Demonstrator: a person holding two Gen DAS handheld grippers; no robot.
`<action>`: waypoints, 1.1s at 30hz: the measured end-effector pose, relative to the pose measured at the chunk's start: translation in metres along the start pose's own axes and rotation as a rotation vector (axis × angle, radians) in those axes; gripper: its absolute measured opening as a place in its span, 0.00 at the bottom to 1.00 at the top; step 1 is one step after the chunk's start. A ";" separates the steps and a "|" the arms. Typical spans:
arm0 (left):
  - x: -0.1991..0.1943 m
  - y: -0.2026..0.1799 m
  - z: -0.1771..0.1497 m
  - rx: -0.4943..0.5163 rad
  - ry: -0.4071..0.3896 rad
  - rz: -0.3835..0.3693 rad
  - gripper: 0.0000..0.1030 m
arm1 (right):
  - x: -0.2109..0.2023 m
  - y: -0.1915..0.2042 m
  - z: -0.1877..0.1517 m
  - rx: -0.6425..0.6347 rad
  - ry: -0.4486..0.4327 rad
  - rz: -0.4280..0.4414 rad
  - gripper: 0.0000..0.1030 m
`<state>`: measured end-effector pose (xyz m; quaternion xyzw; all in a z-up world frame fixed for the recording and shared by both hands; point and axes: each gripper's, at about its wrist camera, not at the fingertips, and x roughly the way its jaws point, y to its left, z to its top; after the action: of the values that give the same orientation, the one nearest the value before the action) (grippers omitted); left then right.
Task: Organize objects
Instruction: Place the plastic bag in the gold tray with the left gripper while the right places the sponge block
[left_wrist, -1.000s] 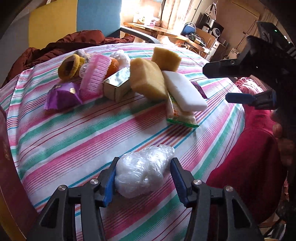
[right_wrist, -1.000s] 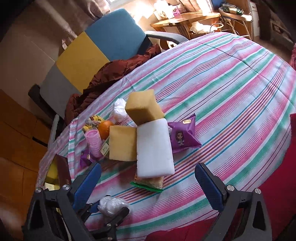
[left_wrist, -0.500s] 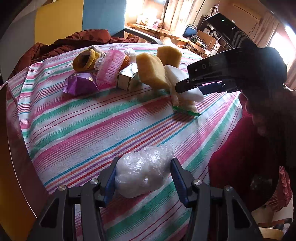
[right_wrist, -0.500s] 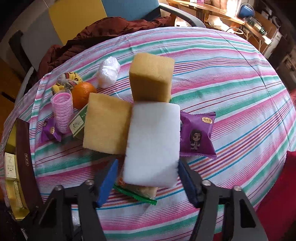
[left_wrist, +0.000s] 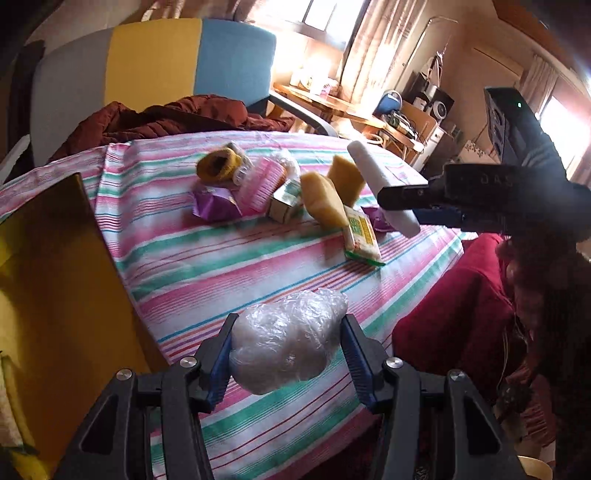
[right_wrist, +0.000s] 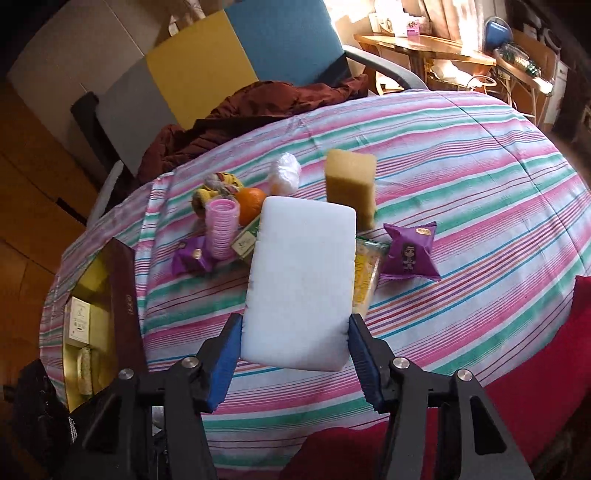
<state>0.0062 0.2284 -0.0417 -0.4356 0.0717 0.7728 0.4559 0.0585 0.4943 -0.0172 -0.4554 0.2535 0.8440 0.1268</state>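
My left gripper (left_wrist: 288, 332) is shut on a clear-plastic-wrapped white bundle (left_wrist: 288, 350) and holds it above the striped tablecloth (left_wrist: 207, 266). My right gripper (right_wrist: 295, 332) is shut on a white sponge block (right_wrist: 301, 280), which is lifted off the pile. In the left wrist view that sponge (left_wrist: 384, 188) sticks up out of the right gripper (left_wrist: 417, 206). Two yellow sponges (left_wrist: 323, 199) (right_wrist: 351, 184), two purple snack packets (right_wrist: 408, 253) (left_wrist: 214, 203), a yellow-green packet (left_wrist: 360, 232), an orange (right_wrist: 251, 199), pink rollers (right_wrist: 221, 229) and a small box (left_wrist: 284, 199) lie on the cloth.
An open box with a gold lining (right_wrist: 122, 295) stands at the table's left edge, with small items inside. A brown jacket (right_wrist: 258, 107) lies on the chair (right_wrist: 236, 48) behind the table. A person's red clothing (left_wrist: 461, 314) is at the near right edge.
The right gripper came down over the white sponge, shut on it and lifted it off the pile. The left gripper rose and moved sideways with the bundle; the gold box came into its view.
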 end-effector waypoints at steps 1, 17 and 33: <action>-0.012 0.009 0.000 -0.025 -0.022 0.015 0.53 | -0.001 0.010 -0.001 -0.019 -0.002 0.022 0.55; -0.123 0.163 -0.057 -0.392 -0.159 0.409 0.55 | 0.054 0.219 -0.051 -0.370 0.137 0.333 0.56; -0.152 0.193 -0.089 -0.516 -0.183 0.545 0.70 | 0.107 0.295 -0.123 -0.547 0.331 0.376 0.80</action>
<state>-0.0561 -0.0254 -0.0390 -0.4302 -0.0528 0.8940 0.1138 -0.0454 0.1776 -0.0705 -0.5482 0.1150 0.8041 -0.1994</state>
